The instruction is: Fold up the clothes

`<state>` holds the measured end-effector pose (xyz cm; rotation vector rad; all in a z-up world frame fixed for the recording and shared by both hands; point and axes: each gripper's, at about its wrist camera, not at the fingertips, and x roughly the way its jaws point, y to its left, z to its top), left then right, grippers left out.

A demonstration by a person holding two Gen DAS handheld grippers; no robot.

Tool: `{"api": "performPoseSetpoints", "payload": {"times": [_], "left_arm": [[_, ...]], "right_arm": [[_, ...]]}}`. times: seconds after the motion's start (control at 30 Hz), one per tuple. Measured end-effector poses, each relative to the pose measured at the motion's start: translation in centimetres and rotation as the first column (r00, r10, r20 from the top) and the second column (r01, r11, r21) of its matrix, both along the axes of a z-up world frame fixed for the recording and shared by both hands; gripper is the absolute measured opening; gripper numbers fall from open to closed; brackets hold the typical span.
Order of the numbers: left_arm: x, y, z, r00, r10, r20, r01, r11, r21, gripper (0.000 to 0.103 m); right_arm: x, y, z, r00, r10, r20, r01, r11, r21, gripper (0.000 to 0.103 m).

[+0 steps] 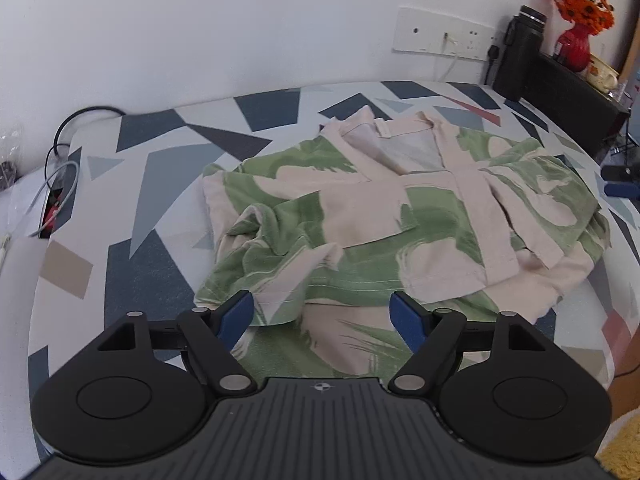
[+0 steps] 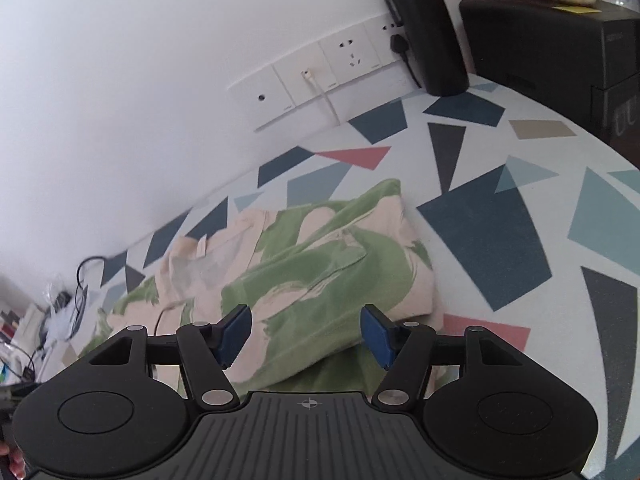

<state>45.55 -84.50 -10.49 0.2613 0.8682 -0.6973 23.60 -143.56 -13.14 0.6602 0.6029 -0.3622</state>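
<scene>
Green-and-pink shirt [image 1: 360, 216] is lying half-folded mid-counter [image 1: 160, 184], sleeves tucked in. Left gripper [image 1: 320, 316] and right gripper [image 2: 306, 332] are hovering over its near hem, jaws released, likely lining up the next fold.

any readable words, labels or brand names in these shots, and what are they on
No text reads clearly.
Black box: embossed marking on its side, too blurred to read.
Yellow sticker on top of the box: no legible writing.
Shirt neck tag: blank or too small to tell.
Wall socket panel: tiny marks, unreadable.
</scene>
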Motion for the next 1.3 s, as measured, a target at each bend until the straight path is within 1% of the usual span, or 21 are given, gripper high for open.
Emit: {"api": "performPoseSetpoints", "payload": {"times": [0.07,0.17,0.3,0.4,0.5,0.57,0.6,0.67,0.7,0.73,0.77,0.8,0.87,0.9,0.93,0.97,1.0,1.03,1.07,1.13,1.3], "left_arm": [[-1.0,-0.6,-0.1,0.998,-0.050,0.037,0.049,0.998,0.026,0.088],[-1.9,-1.5,-0.7,0.993,-0.095,0.072,0.088,0.992,0.090,0.089],[-1.8,-2.2,-1.8,0.995,-0.090,0.042,0.085,0.992,0.097,0.089],[-1.5,-2.5,-2.3,0.997,-0.071,0.033,0.068,0.993,0.102,0.090],[-1.2,-3.3,-2.8,0.997,-0.073,0.038,0.068,0.989,0.128,0.094],[-0.8,-3.7,-3.1,0.997,-0.073,0.040,0.066,0.987,0.144,0.096],[-0.6,-3.9,-3.2,0.997,-0.071,0.040,0.065,0.987,0.148,0.096],[-0.1,-4.3,-3.4,0.997,-0.062,0.045,0.055,0.988,0.143,0.096],[0.1,-4.4,-3.4,0.997,-0.056,0.050,0.049,0.989,0.140,0.096],[0.3,-4.6,-3.2,0.997,-0.046,0.064,0.037,0.990,0.135,0.096],[0.5,-4.7,-3.1,0.996,-0.036,0.082,0.025,0.991,0.131,0.093],[0.7,-4.9,-2.9,0.995,-0.026,0.093,0.014,0.992,0.127,0.090],[1.4,-5.1,-2.7,0.996,-0.007,0.092,-0.003,0.994,0.112,0.077],[1.7,-5.2,-2.6,0.996,0.002,0.092,-0.012,0.994,0.105,0.076],[2.0,-5.2,-2.5,0.996,0.006,0.090,-0.015,0.995,0.098,0.073],[2.2,-5.3,-2.3,0.996,0.011,0.088,-0.019,0.996,0.091,0.064],[2.5,-5.3,-2.2,0.996,0.016,0.086,-0.023,0.996,0.085,0.058],[2.7,-5.4,-2.1,0.996,0.020,0.085,-0.026,0.997,0.078,0.046],[2.8,-5.4,-1.7,0.996,0.018,0.086,-0.024,0.997,0.068,0.040],[3.1,-5.5,-0.9,0.996,0.014,0.088,-0.018,0.999,0.049,0.032],[5.9,-6.3,0.6,0.993,0.019,0.113,-0.021,1.000,0.016,0.027]], "right_arm": [[-0.1,-0.4,0.6,1.000,0.007,-0.023,-0.008,0.998,-0.060,0.058],[0.4,0.3,0.5,0.989,0.085,-0.119,-0.106,0.978,-0.182,0.058],[1.5,3.2,-1.2,0.952,0.199,-0.233,-0.260,0.927,-0.269,0.058],[2.6,5.5,-2.4,0.923,0.245,-0.297,-0.342,0.875,-0.343,0.061],[3.9,7.5,-3.0,0.901,0.259,-0.348,-0.399,0.812,-0.426,0.067],[4.8,8.3,-3.3,0.888,0.257,-0.381,-0.429,0.759,-0.489,0.086],[5.3,8.6,-3.5,0.880,0.263,-0.396,-0.451,0.726,-0.520,0.088],[6.3,8.6,-3.9,0.858,0.283,-0.428,-0.495,0.674,-0.547,0.085],[6.7,8.4,-3.8,0.854,0.293,-0.430,-0.506,0.663,-0.552,0.082],[7.1,8.2,-3.6,0.854,0.307,-0.421,-0.509,0.664,-0.548,0.073],[7.5,7.8,-3.2,0.856,0.323,-0.404,-0.508,0.674,-0.537,0.063],[7.9,7.3,-2.9,0.861,0.335,-0.384,-0.502,0.687,-0.525,0.059],[8.7,6.4,-2.2,0.872,0.351,-0.342,-0.485,0.716,-0.502,0.042],[9.0,6.0,-2.0,0.873,0.358,-0.332,-0.483,0.727,-0.487,0.039],[9.5,5.5,-2.1,0.870,0.366,-0.331,-0.488,0.736,-0.469,0.030],[10.0,5.1,-2.2,0.865,0.376,-0.332,-0.496,0.741,-0.452,0.021],[10.3,4.8,-2.3,0.860,0.386,-0.334,-0.504,0.744,-0.439,0.018],[10.6,4.7,-2.3,0.857,0.394,-0.331,-0.509,0.746,-0.430,0.015],[10.8,4.5,-2.3,0.855,0.403,-0.326,-0.513,0.747,-0.422,0.013],[11.1,4.1,-1.8,0.861,0.411,-0.299,-0.504,0.761,-0.407,0.012],[13.0,1.2,-0.3,0.903,0.385,-0.194,-0.430,0.834,-0.346,0.009]]}}
